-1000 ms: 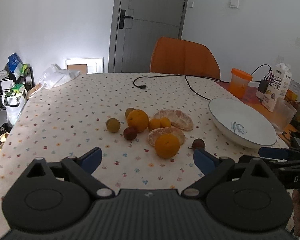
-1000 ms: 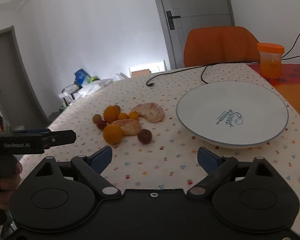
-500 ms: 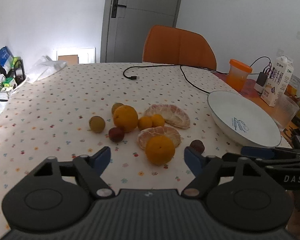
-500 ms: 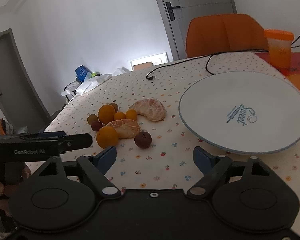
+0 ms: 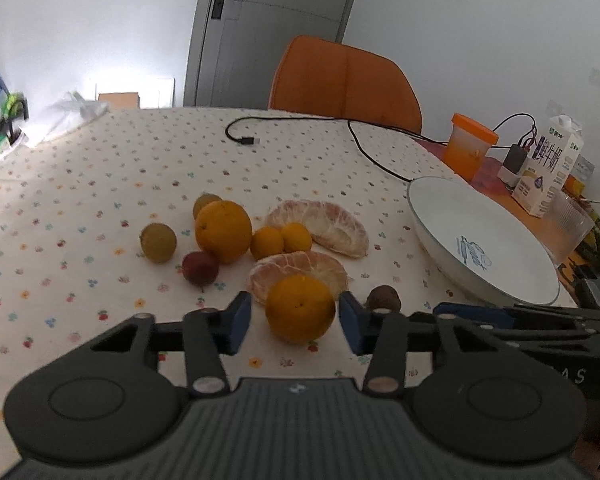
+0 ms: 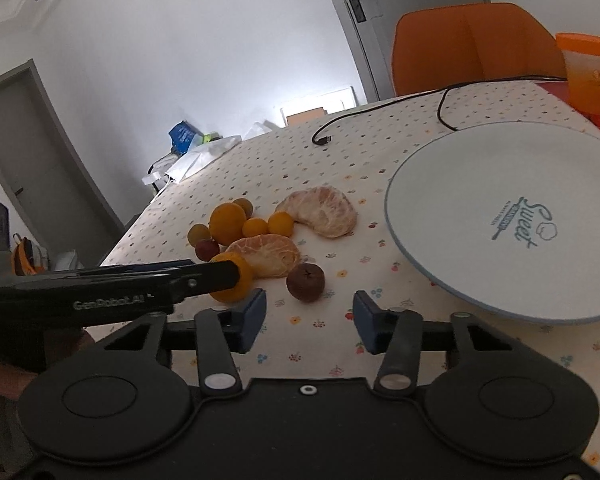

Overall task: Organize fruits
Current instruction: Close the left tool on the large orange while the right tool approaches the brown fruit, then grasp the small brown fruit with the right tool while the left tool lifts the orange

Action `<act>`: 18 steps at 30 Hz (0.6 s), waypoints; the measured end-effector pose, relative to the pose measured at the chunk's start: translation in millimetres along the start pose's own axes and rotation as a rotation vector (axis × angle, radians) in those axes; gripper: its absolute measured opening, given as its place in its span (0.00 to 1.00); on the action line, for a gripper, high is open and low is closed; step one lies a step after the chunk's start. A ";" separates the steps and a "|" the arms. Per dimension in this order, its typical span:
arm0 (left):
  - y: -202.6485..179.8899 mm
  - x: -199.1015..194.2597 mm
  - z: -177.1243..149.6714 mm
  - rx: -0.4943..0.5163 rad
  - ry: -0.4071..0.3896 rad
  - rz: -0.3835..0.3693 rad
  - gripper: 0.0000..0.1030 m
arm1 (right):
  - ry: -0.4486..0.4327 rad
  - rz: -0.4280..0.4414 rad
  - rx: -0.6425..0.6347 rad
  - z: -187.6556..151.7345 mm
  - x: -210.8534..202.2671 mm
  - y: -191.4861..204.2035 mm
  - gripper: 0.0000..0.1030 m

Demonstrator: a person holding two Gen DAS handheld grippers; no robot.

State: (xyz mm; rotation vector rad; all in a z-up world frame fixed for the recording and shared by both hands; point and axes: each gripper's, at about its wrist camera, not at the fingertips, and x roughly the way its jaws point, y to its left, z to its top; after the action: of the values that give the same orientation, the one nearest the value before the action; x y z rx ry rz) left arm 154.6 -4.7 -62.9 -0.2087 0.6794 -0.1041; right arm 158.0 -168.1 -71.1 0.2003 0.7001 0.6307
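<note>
Table (image 5: 80, 184): covered in cream cloth printed with small fruit motifs; far edge and right side cut off.
Chair (image 5: 344, 80): orange, smooth curved back, seat hidden behind the table.
Plate (image 5: 452, 208): round, shallow, pale glazed with blue rim and "Sweet" print, lying right of the fruits.
Left hand-held gripper (image 5: 296, 320): black body, blue pads, jaws spread on either side of the near orange (image 5: 300, 307) with a narrow gap at each pad, not touching.
Right hand-held gripper (image 6: 310, 320): same build, jaws wide apart, holding nothing, low over the cloth just before a dark wrinkled small fruit (image 6: 306, 281).
Milk carton (image 5: 548, 168): white and blue, beside a translucent orange-lidded cup (image 5: 470, 146).
Black cable (image 5: 300, 128): looped across the far cloth.
Fruits, clustered mid-table: two peeled citrus segment clusters (image 5: 324, 226), pith-veined; larger dimpled orange (image 5: 223, 231); two small kumquat-like fruits (image 5: 282, 238); one greenish-yellow round fruit (image 5: 158, 242); one dark red fruit (image 5: 200, 267). Another rounded fruit lay mostly hidden behind the larger orange.
</note>
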 end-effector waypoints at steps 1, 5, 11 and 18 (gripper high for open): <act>1.8 0.4 -0.4 -0.010 0.003 -0.015 0.37 | 0.001 0.000 -0.001 0.1 0.6 0.4 0.45; 4.1 -1.6 -0.5 -0.011 0.004 -0.027 0.36 | 0.008 -0.002 -0.006 1.8 6.0 -0.3 0.41; 14.6 -8.5 2.2 -0.028 -0.005 -0.015 0.36 | 0.015 0.000 -0.017 6.5 15.4 1.6 0.38; 21.1 -13.7 4.7 -0.025 -0.011 -0.001 0.36 | 0.025 -0.006 -0.031 10.1 26.0 4.0 0.37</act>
State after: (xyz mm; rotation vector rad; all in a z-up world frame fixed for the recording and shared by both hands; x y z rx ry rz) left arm 147.6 18.9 -55.8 -0.2338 0.6703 -0.0954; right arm 178.0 -149.0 -76.0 0.1619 0.7143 0.6385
